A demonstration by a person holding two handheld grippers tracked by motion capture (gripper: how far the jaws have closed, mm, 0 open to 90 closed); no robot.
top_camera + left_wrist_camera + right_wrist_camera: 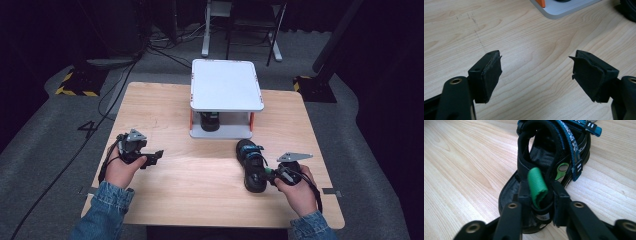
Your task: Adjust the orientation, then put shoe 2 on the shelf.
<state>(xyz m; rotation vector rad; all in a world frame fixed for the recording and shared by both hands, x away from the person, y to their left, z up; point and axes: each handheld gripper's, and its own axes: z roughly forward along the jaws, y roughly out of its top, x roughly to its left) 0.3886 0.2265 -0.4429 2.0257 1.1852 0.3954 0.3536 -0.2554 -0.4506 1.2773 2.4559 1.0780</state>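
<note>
Forearms enter from the near edge. Left gripper [159, 156], low over bare wooden table [200, 190], points right with jaws wide and empty. Right gripper [270, 174] points left, clamped on the heel strap of the black sandal [251, 167] lying right of centre.

From my station I saw a light wooden bench [200, 175]. On it stood a small white two-tier shelf [226, 84] near the far edge, and a black sandal [251, 167] with blue straps lay just in front of the shelf.
</note>
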